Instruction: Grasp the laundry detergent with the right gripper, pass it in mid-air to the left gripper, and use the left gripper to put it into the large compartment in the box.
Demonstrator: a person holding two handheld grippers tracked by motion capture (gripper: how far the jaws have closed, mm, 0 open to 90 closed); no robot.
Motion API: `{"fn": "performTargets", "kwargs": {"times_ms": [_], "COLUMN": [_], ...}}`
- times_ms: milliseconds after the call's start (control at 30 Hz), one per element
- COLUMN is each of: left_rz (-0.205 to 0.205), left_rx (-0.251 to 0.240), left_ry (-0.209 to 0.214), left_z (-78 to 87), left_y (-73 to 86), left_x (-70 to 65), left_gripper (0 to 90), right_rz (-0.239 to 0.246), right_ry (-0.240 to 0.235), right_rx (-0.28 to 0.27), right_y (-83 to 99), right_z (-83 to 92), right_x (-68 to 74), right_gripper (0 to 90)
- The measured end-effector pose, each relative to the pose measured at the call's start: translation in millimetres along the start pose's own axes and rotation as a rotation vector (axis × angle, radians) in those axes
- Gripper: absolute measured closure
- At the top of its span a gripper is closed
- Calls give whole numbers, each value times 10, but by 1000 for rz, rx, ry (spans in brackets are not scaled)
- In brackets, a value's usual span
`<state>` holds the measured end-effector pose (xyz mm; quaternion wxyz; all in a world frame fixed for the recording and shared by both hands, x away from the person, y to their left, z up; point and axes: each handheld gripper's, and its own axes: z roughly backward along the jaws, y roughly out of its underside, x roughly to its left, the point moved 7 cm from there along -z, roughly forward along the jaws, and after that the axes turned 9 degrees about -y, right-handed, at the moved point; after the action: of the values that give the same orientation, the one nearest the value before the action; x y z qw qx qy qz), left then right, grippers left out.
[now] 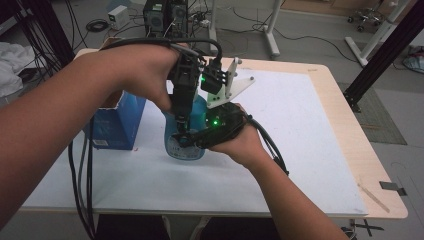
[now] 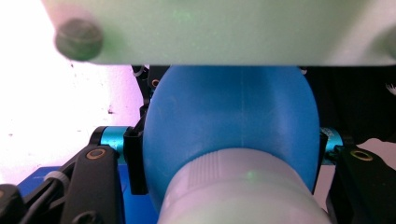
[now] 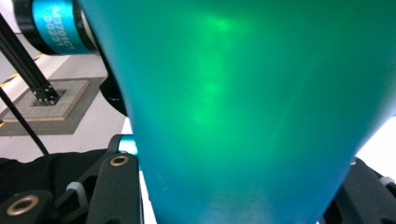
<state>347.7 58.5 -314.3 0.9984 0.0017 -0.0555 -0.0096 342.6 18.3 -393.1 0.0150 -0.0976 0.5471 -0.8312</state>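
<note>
Standing between both grippers' jaws, blue bottle (image 1: 186, 145) is clamped.

Light wooden table (image 1: 350, 130) with rounded corners, most of its top covered by a white rectangular mat (image 1: 300, 150). On the mat: a translucent blue plastic bottle (image 1: 186, 150) standing upright near the middle, and a blue cardboard box (image 1: 117, 125) just left of it, upright, near the mat's left edge. A thin pale strip (image 1: 372, 196) lies on the bare wood at the near right corner.
</note>
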Motion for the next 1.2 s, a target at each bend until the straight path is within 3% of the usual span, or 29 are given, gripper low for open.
{"fn": "performTargets", "kwargs": {"times_ms": [167, 267, 467, 600, 700, 1000, 1033, 1200], "left_rz": [6, 7, 19, 33, 41, 81, 86, 121], "left_rx": [-9, -8, 1, 3, 5, 16, 16, 17], "left_ry": [3, 6, 7, 8, 5, 11, 11, 12], "left_z": [30, 35, 41, 61, 81, 173, 191, 307], "left_y": [-23, -25, -1, 31, 55, 121, 130, 191], "left_x": [-7, -6, 12, 35, 60, 101, 107, 149], "left_gripper": [387, 387, 387, 387, 387, 386, 386, 386], "right_rz": [-5, -42, -44, -32, -32, -40, -51, -36], "right_ry": [12, 28, 35, 46, 103, 136, 161, 169], "right_rx": [-19, -31, 19, 55, 84, 141, 175, 232], "right_y": [-10, -7, 75, 116, 125, 119, 113, 76], "right_z": [28, 112, 230, 373, 542, 778, 837, 962], "right_x": [14, -1, 33, 59, 35, 25, 11, 17], "right_gripper": [401, 311, 228, 225, 135, 93, 20, 9]}}
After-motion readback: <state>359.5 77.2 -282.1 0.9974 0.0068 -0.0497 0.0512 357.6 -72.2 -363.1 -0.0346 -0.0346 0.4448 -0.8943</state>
